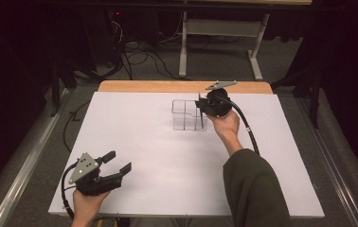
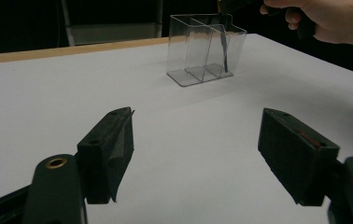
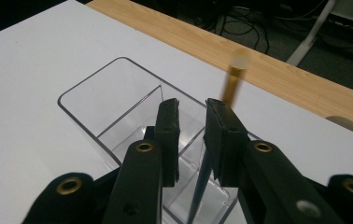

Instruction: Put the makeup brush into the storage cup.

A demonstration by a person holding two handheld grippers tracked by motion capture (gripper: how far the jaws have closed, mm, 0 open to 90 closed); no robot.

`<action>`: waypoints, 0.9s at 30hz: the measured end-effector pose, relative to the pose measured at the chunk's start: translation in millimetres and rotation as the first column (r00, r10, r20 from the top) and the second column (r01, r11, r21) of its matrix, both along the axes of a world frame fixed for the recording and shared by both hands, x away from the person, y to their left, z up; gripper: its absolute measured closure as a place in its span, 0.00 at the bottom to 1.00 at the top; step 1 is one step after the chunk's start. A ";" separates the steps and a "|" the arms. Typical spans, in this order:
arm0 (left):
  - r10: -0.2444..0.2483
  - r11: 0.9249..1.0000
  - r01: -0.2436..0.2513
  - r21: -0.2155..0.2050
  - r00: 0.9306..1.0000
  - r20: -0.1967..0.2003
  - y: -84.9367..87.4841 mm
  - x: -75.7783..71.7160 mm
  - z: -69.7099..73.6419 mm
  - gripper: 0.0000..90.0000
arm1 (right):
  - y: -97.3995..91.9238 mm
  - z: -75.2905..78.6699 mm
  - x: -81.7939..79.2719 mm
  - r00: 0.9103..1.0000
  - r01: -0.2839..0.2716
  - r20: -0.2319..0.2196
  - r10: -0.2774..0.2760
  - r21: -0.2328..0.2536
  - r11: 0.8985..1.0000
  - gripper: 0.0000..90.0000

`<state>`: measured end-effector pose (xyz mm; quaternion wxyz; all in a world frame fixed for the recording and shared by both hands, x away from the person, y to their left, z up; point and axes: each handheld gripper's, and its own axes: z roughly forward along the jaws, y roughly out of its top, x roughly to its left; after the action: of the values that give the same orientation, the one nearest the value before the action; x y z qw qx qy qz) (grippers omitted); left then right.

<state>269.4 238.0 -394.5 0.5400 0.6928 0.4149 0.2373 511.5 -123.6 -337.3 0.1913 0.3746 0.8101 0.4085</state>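
right gripper (image 3: 192,122): hovers above the clear organizer (image 1: 189,115); its jaws stand a little apart, with a slim gap between the pads and nothing pinched in it.
pencil (image 3: 233,84): a slim stick with a yellow-brown upper part and a dark lower shaft; it stands tilted in the organizer's end compartment, beyond the right-hand pad; its top is blurred, so it may be moving, though I cannot tell.
left gripper (image 1: 112,166): jaws spread wide and empty; it rests low at the near left of the white table (image 1: 158,156), well apart from the organizer.
risk, pencil: leaning and loose, it could tip against the wall or slide over the rim if the jaws brush it while lifting away.
risk, organizer: it looks light; a knock from the pads could shove or topple it, since nothing steadies it.
risk, cause: the pads hang just beside the pencil's top.
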 end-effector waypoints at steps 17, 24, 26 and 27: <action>0.007 1.000 -0.007 0.003 1.000 -0.005 -0.6 0.8 -0.9 0.30 | -22.1 13.6 -24.2 0.999 -0.016 0.033 0.015 0.055 0.998 0.68; 0.006 1.000 -0.006 0.003 1.000 -0.004 -0.5 0.4 -0.9 0.30 | -25.4 19.0 -29.6 0.999 -0.030 0.044 0.027 0.071 0.997 0.63; 0.007 1.000 -0.007 0.002 1.000 -0.005 -0.3 0.9 -1.0 0.30 | -26.6 19.6 -31.3 0.999 -0.030 0.039 0.027 0.073 0.997 0.62; 0.007 1.000 -0.007 0.004 1.000 -0.006 -0.3 1.3 -1.1 0.30 | -27.3 20.1 -32.2 0.999 -0.031 0.044 0.028 0.073 0.997 0.61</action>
<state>270.7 237.6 -395.6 0.5366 0.6931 0.4185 0.2378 479.3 -150.9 -317.3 0.1887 0.3603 0.7956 0.4490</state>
